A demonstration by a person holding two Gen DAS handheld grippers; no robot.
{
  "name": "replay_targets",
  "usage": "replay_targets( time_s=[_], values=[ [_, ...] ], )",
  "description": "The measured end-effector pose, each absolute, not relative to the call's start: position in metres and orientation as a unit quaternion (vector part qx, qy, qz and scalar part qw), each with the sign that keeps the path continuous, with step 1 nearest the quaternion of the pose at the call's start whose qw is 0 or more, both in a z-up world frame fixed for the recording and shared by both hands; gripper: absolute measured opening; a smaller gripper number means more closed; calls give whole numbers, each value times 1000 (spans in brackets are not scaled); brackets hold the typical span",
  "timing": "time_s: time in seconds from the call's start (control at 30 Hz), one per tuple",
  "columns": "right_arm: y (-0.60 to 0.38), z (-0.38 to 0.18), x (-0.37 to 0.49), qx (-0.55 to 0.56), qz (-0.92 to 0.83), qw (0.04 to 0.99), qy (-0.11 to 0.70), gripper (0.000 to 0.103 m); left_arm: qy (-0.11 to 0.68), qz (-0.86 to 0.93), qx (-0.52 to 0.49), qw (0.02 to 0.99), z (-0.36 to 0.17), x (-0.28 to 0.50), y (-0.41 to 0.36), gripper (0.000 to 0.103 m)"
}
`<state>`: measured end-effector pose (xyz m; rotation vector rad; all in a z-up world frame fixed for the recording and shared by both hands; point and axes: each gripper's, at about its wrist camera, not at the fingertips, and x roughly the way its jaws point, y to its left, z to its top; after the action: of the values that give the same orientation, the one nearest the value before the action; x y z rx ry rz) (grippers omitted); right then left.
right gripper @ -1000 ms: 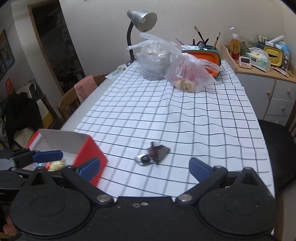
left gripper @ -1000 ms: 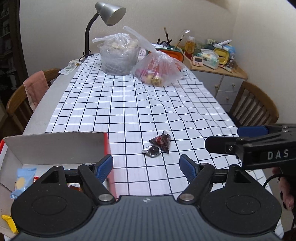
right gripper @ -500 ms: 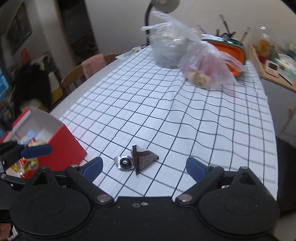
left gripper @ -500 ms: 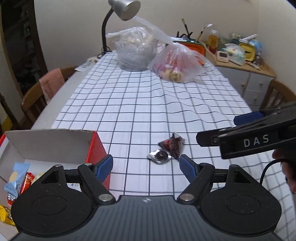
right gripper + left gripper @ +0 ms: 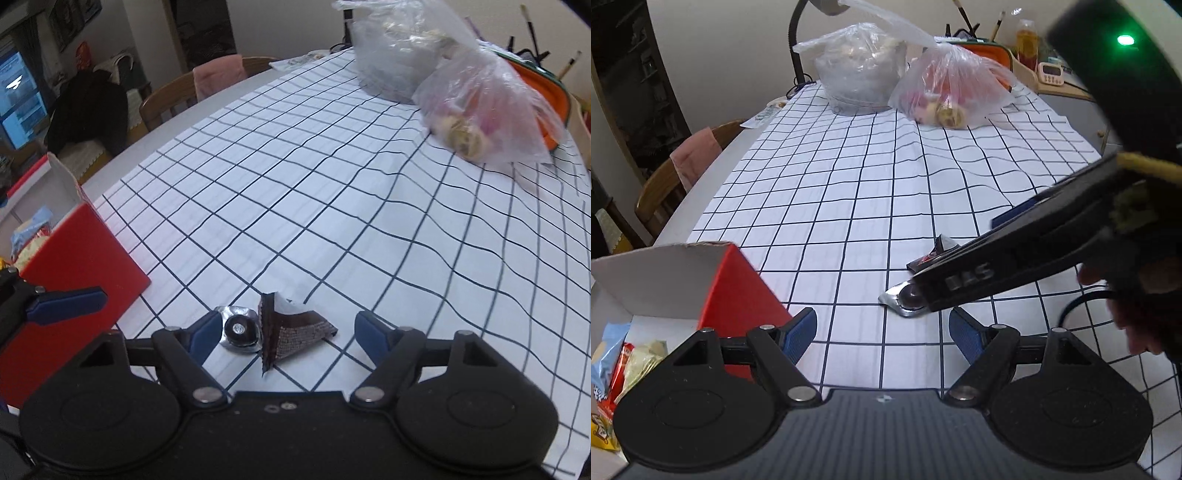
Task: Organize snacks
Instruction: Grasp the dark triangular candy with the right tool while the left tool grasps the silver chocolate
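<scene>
Between the closing right tongs [image 5: 284, 334] lie two untouched snacks [image 5: 291, 328]; left tongs [image 5: 882, 332] open, empty.

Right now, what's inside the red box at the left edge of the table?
Inside the red box lie snack packets: a light blue one, a red one and a pale one. The left hand-held gripper covers the rest.

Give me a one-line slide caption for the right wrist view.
Right gripper closing around a foil-wrapped chocolate and dark triangular snack packet on the grid tablecloth.
</scene>
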<state>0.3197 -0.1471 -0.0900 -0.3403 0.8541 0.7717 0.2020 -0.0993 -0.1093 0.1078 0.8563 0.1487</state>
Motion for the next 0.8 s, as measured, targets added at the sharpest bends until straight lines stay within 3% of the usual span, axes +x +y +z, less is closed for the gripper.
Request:
replay_targets(
  time_s=[0.17, 0.33, 0.5, 0.63, 0.8],
  values=[
    [-143, -101, 328, -162, 372, 822, 400, 73, 428, 68, 41, 900, -119, 212, -96, 79],
    [-144, -108, 331, -162, 384, 818, 396, 50, 436, 66, 19, 897, -126, 218, -88, 79],
    [-151, -108, 333, -149, 389, 822, 388, 42, 446, 64, 10, 893, -131, 225, -83, 79],
    [-158, -106, 331, -149, 382, 831, 375, 29, 450, 56, 10, 891, -134, 232, -84, 79],
    [-179, -100, 336, -138, 366, 843, 369, 25, 465, 48, -20, 884, -141, 245, -78, 79]
  ],
)
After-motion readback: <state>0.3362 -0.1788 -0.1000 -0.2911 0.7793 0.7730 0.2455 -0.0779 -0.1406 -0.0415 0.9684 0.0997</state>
